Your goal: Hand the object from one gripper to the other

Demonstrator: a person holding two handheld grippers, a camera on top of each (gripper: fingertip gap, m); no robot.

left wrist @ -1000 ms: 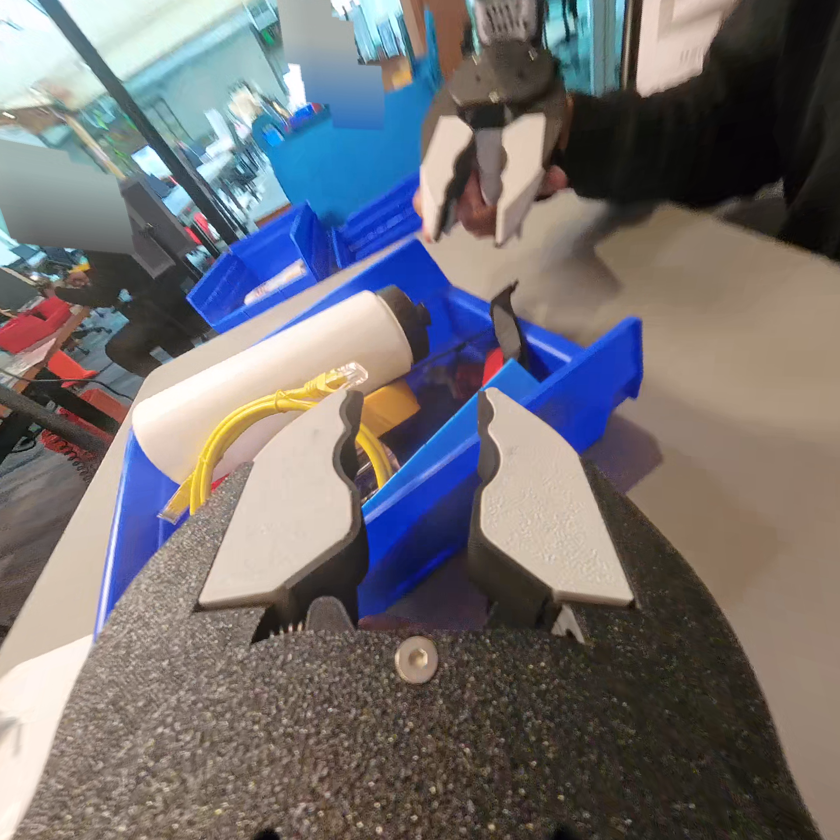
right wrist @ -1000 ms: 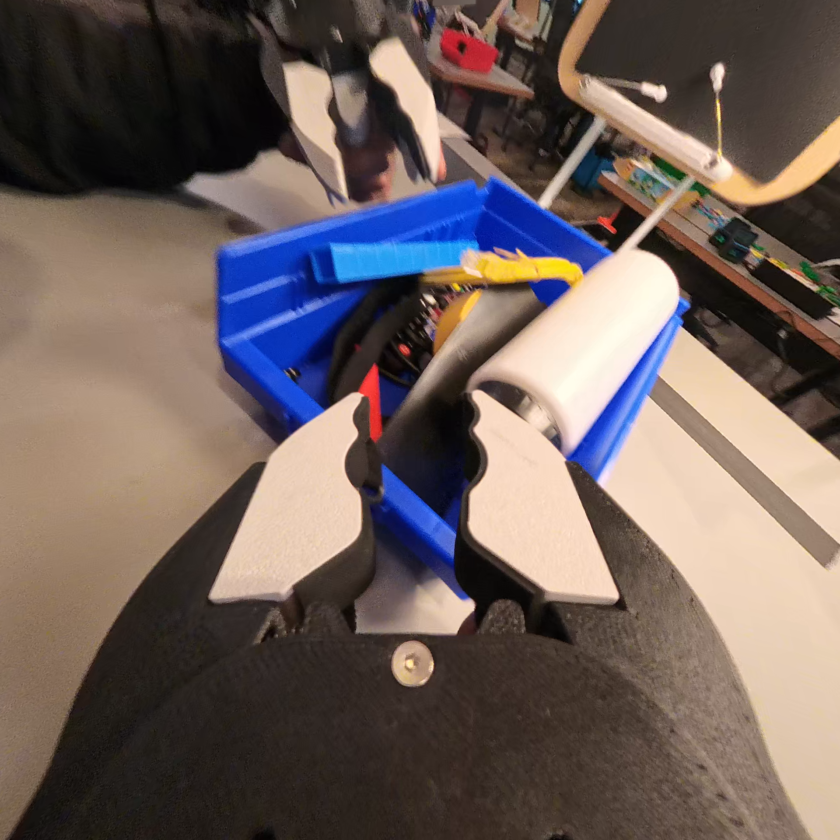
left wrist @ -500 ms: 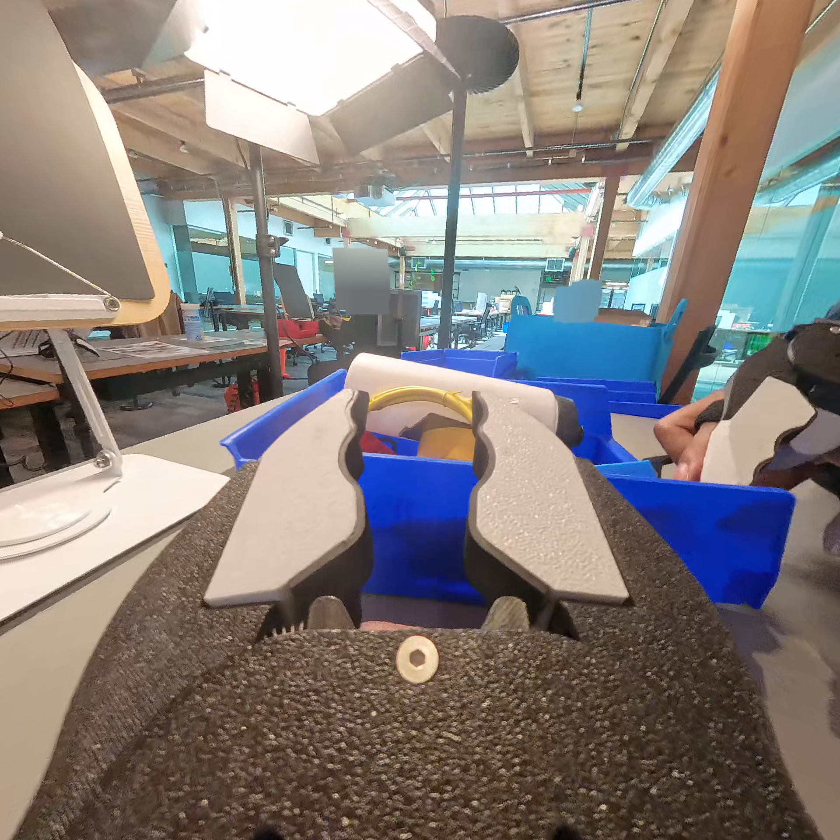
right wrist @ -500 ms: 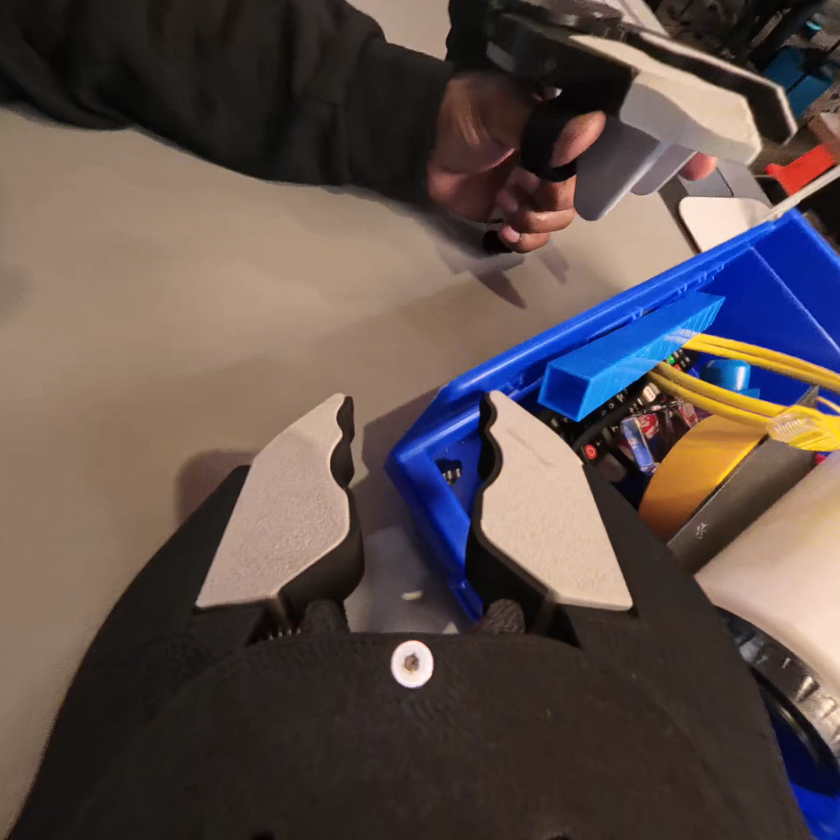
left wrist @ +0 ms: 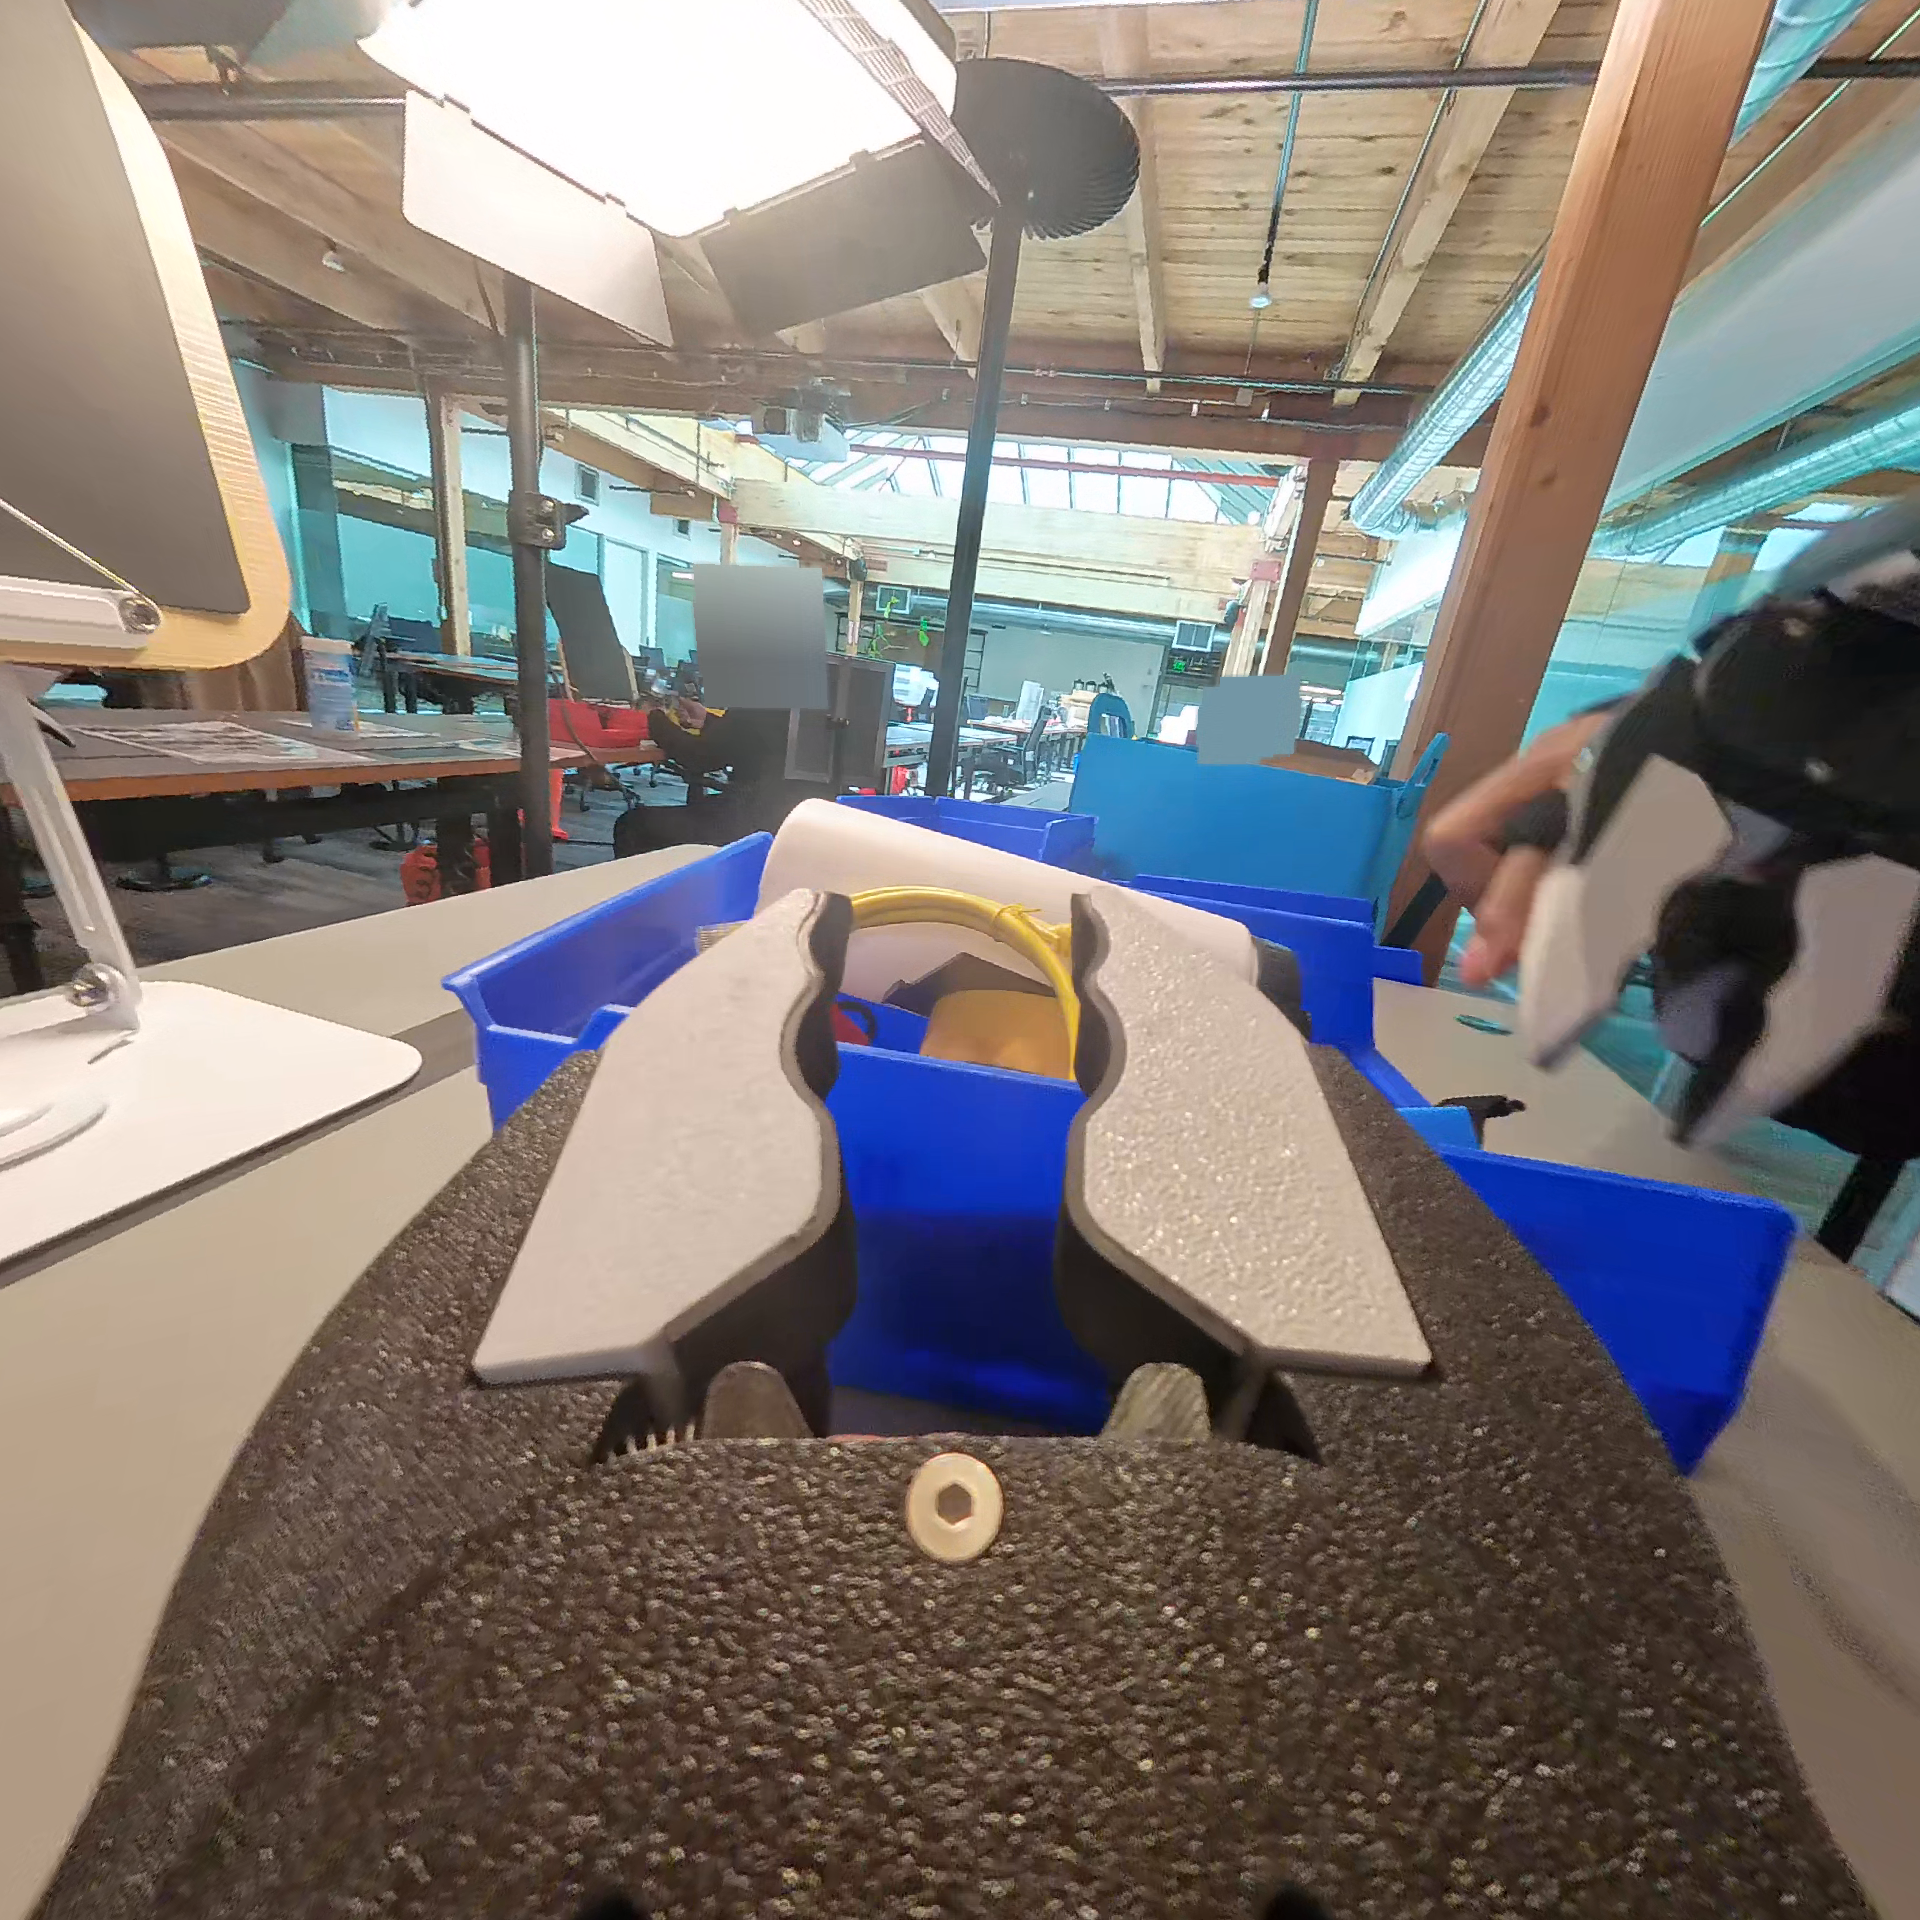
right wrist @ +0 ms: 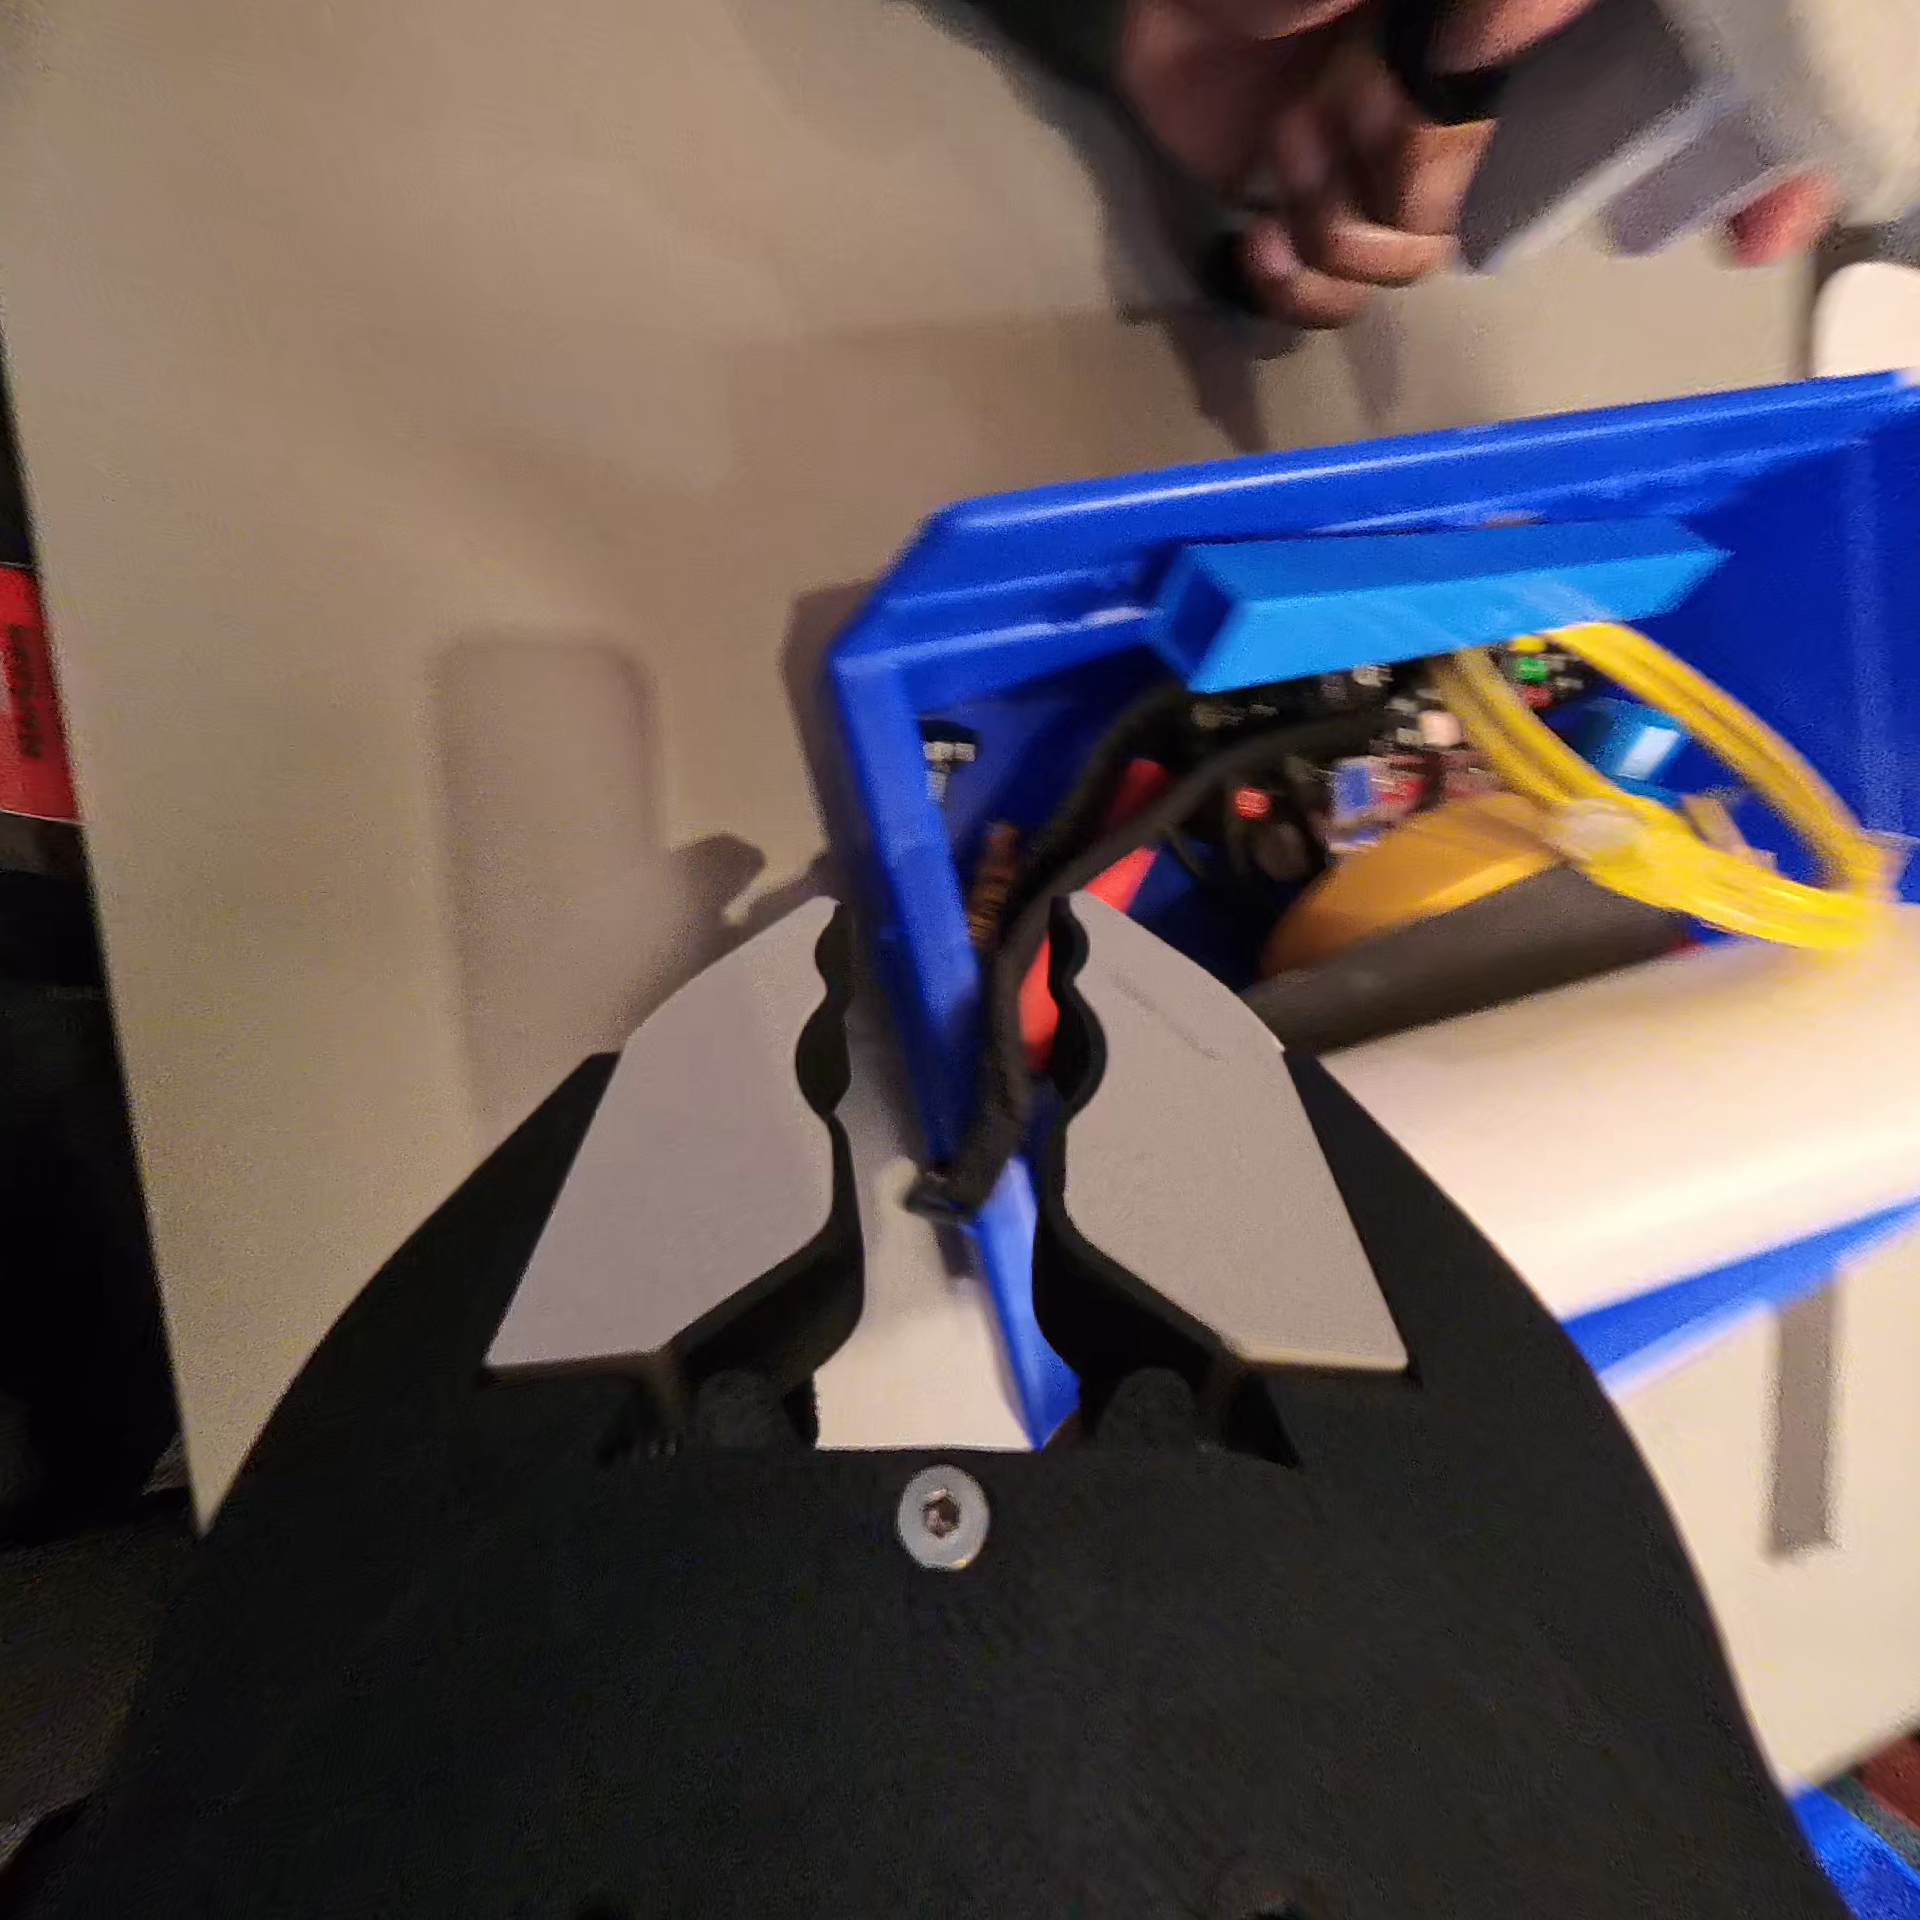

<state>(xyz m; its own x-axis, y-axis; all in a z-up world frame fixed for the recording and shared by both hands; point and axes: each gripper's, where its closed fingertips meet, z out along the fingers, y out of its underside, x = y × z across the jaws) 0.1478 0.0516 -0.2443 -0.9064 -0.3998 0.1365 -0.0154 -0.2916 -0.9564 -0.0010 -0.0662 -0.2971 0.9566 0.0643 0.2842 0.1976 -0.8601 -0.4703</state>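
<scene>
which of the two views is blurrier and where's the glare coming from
Right wrist view is blurrier: the blue bin, yellow cable and the hand at top are motion-smeared, in dim warm light. Left wrist view is mostly sharp; only the right gripper at its edge is blurred, and the studio light panel overhead blows out to white.

No legible writing — only blurred marks on a red label (right wrist: 26, 665) at the table edge.

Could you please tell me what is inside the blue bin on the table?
The blue bin holds a white roll, a coiled yellow cable, a yellow tape roll, a blue bar and a black strap. Whatever lies beneath them is hidden.
</scene>
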